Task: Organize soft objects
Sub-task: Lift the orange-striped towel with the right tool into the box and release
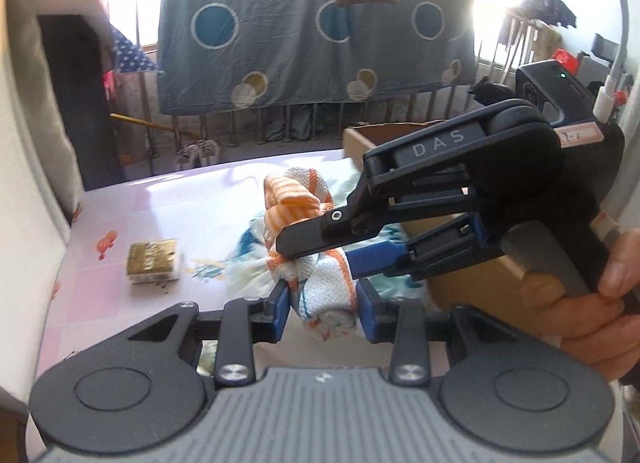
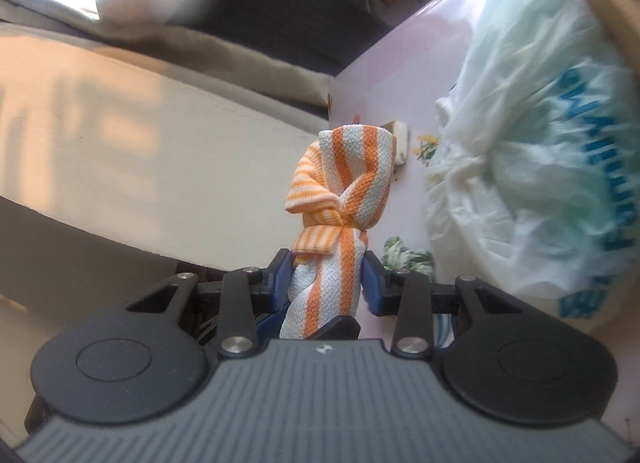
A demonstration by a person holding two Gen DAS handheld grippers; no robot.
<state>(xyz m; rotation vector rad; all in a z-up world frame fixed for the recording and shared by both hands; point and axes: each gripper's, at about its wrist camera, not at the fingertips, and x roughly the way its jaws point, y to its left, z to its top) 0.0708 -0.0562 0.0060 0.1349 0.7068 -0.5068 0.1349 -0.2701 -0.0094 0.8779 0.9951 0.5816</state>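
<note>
Towel [image 1: 316, 263] clenched by left tongs [image 1: 322, 303] and right tongs [image 1: 320, 251] | keep both grips firm, lift together toward box [image 1: 372, 139].

Sunlit window [image 1: 120, 7] behind railing [image 1: 256, 123], grey blanket [image 1: 312, 35] hung over it.

One towel [image 1: 320, 263], two tongs [image 1: 322, 311] [image 2: 327, 283].

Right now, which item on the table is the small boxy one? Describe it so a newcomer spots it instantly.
Start at the pink tabletop with balloon prints. Left of the crumpled white plastic bag with blue lettering, and left of the knotted orange-and-white striped towel, sits a small gold-topped rectangular box with white sides. It is the only hard, shiny, square-edged thing there; everything near it is soft.
</note>
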